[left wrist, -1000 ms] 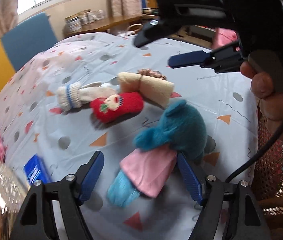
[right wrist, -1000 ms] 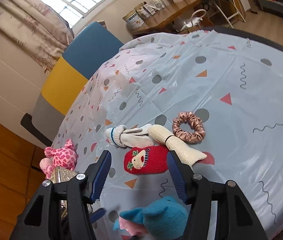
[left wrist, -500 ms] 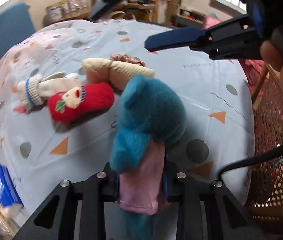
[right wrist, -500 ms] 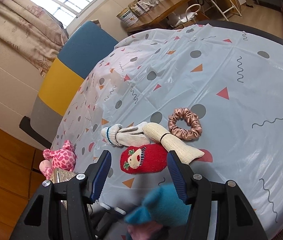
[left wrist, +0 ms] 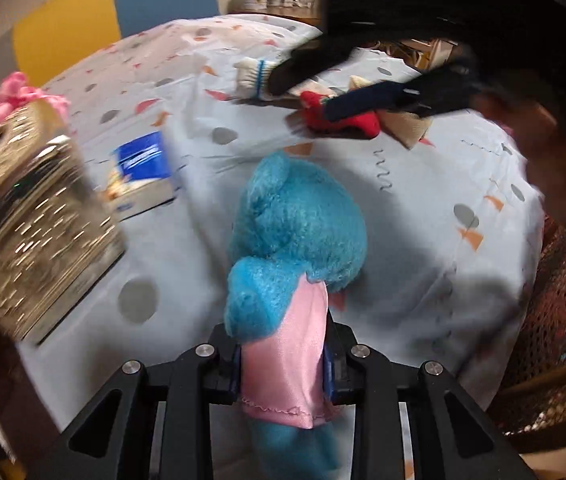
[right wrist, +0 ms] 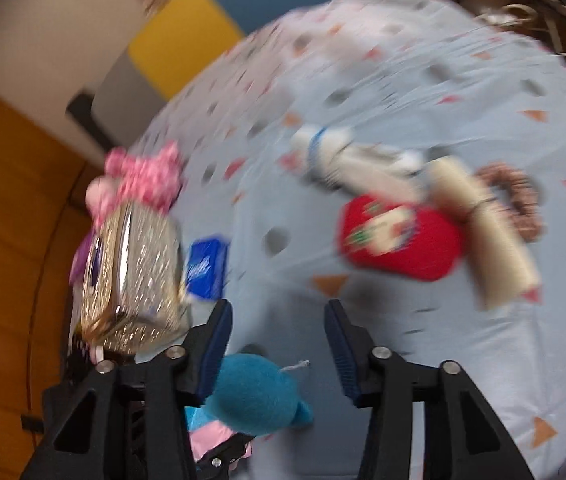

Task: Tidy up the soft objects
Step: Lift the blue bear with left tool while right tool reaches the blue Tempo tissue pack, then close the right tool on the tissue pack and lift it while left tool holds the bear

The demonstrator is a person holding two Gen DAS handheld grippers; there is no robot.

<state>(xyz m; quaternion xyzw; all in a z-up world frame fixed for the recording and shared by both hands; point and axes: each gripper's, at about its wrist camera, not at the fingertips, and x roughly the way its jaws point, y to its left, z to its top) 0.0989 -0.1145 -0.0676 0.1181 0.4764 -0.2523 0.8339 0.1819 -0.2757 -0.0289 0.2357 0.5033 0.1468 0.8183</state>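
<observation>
L wrist view, L to R: pink plush (left wrist: 15, 92) at far L edge, behind gold basket (left wrist: 31, 232) w/ glittery mesh wall, blurred. Blue packet (left wrist: 143, 168) lies on tablecloth (left wrist: 423, 248) just R of basket. Centre: L gripper (left wrist: 283, 364) clamped tight on the pink dress of the teal plush (left wrist: 299, 232); plush stands up out of the jaws, head fwd, lifted off the cloth, shadow under it. Beyond, upper centre-R: white sock (left wrist: 253, 76) w/ blue band, red sock (left wrist: 347, 120), beige roll (left wrist: 407, 128) in a close group, partly hidden by R gripper (left wrist: 323, 92), which hangs over them, fingers apart, nothing between. Person's hand at far R, blurred. Wicker chair (left wrist: 563, 320) lower R off table edge.

R wrist view (motion blur), L to R: pink plush (right wrist: 139, 180) on top/behind basket (right wrist: 135, 280) at table's L edge; packet (right wrist: 207, 268) touching basket's R side. R gripper (right wrist: 279, 344) wide, empty, over bare cloth. Teal plush (right wrist: 251, 392) low in frame just by R gripper's L finger, held below by L gripper. Upper R: white sock (right wrist: 343, 160), red sock (right wrist: 399, 236), beige roll (right wrist: 483, 236), scrunchie (right wrist: 515, 200) just beside roll's far side. Whether scrunchie touches roll: can't tell.
</observation>
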